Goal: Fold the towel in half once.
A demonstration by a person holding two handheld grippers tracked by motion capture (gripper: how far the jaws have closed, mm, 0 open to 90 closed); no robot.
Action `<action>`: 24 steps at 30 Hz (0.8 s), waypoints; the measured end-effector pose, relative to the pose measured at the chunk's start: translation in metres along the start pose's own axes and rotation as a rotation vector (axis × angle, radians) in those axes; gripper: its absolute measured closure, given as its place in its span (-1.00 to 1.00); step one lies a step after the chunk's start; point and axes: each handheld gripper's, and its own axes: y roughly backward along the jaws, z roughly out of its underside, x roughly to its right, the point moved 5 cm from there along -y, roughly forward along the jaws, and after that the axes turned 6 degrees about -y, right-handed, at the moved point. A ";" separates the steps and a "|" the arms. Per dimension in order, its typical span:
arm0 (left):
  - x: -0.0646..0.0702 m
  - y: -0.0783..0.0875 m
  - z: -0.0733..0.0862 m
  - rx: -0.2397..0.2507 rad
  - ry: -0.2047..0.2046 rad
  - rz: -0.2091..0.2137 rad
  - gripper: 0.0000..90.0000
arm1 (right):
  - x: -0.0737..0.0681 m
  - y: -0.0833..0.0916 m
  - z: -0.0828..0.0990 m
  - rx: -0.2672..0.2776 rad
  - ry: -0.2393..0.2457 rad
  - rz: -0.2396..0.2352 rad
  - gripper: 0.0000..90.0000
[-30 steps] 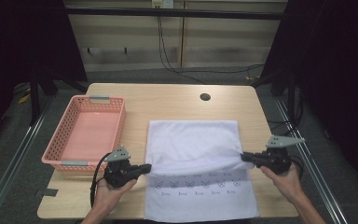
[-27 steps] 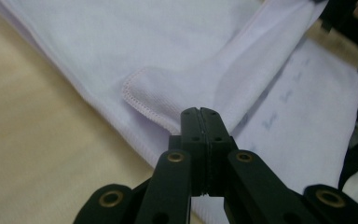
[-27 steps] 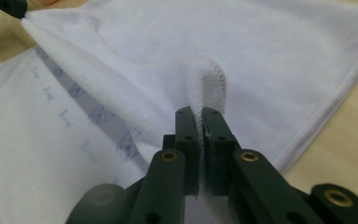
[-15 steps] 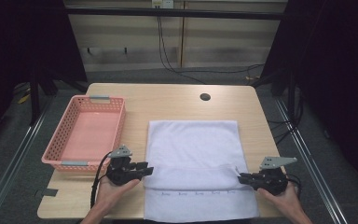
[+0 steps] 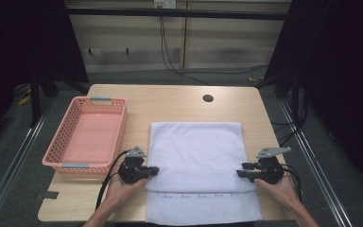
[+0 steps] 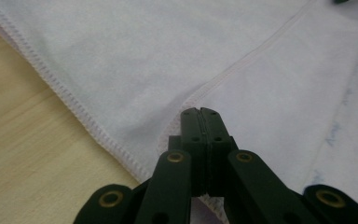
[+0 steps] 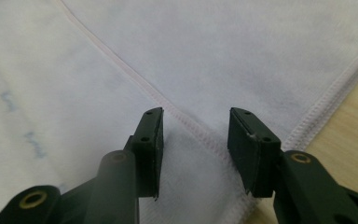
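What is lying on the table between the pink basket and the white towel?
Nothing: bare wood separates the pink basket from the white towel, in the high view.

free: bare table (image 5: 179, 101) beyond towel (image 5: 196, 142) | obstacle: pink basket (image 5: 87, 135) at left, apparently empty

Basket (image 5: 87, 137) lies left of towel (image 5: 198, 165) (both on table (image 5: 179, 101)).
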 end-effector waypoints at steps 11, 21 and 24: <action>0.026 0.034 0.007 0.102 -0.025 0.055 0.99 | -0.018 0.027 0.002 0.086 0.030 -0.089 0.94; 0.059 0.060 0.039 0.098 -0.069 0.156 0.96 | -0.056 0.063 0.044 0.080 0.063 -0.180 0.77; 0.059 0.070 0.042 0.145 -0.040 0.173 0.85 | -0.061 0.070 0.051 0.097 0.052 -0.185 0.61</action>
